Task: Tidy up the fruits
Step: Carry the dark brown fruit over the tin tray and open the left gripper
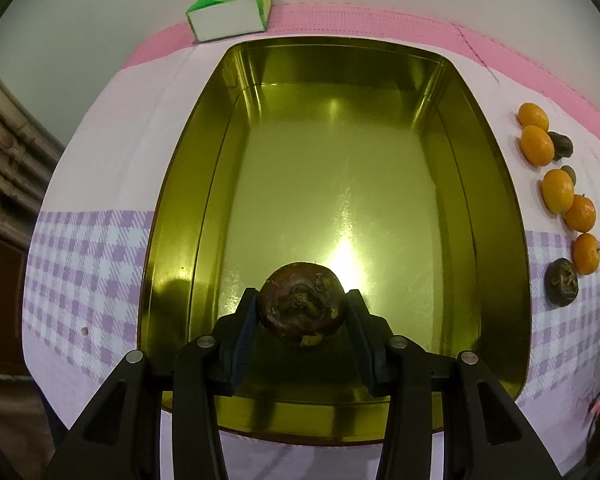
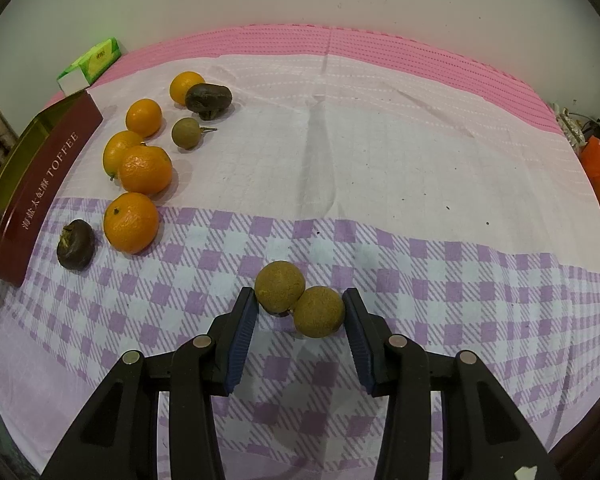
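Left wrist view: the left claw (image 1: pixel 302 312) holds a dark brown fruit (image 1: pixel 301 306) between its pads, hanging over the near end of the gold tin (image 1: pixel 172 216). The tin holds nothing else that shows. It sits on a checked cloth (image 1: pixel 88 264) over the worktop, with a green box (image 1: pixel 230 8) beyond its far left corner. Along the tin's right side lie several oranges (image 1: pixel 558 191) and more brown fruits (image 1: pixel 561 282), all on the cloth.

Right wrist view: the right claw (image 2: pixel 300 312) stands wide around two round tan fruits (image 2: pixel 280 286) that touch one another near the front edge of the worktop. The right pad lies just beside the nearer one; whether it touches I cannot tell. The tin's red wall (image 2: pixel 48 184) shows at the left edge, with oranges (image 2: pixel 131 222) and brown fruits (image 2: pixel 75 244) beside it.

Judgement: the step in hand is dropping the first brown fruit into the tin. The left claw needs only to lower and open. The right claw must then close on one tan fruit, not both, since a pinch across the pair could squirt one away.
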{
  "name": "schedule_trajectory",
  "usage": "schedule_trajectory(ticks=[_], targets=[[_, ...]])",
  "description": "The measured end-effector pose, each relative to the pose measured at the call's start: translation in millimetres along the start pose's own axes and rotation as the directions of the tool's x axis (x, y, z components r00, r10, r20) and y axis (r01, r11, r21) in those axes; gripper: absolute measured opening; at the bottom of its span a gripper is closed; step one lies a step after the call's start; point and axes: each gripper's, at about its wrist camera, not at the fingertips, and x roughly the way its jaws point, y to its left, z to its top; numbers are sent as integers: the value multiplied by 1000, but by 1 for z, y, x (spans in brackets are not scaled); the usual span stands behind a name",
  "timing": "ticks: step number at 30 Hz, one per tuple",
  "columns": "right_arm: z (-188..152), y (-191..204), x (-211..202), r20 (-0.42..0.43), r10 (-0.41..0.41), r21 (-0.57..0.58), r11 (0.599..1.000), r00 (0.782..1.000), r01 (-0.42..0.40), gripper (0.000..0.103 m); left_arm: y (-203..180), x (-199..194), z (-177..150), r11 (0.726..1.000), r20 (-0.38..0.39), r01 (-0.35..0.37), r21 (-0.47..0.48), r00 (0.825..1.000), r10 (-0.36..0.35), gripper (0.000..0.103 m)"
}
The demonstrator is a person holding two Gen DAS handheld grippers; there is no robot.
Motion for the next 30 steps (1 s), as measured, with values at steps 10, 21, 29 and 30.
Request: schedule_trajectory(ticks=[10, 21, 29, 30], targets=[[3, 2, -1, 3, -10, 2, 1000, 1000, 10, 41, 0, 0, 0, 1000, 6, 5, -5, 1000, -5, 46], [11, 4, -23, 43, -22, -17, 1000, 999, 23, 41, -1, -29, 0, 1000, 114, 23, 6, 993, -24, 65], [33, 37, -49, 93, 31, -101, 995, 995, -21, 41, 19, -60, 4, 998, 217, -16, -54, 976, 27, 72], [37, 46, -52, 101, 45, -122, 992, 994, -32, 41, 24, -63, 4, 997, 226, -20, -68, 974, 35, 73]])
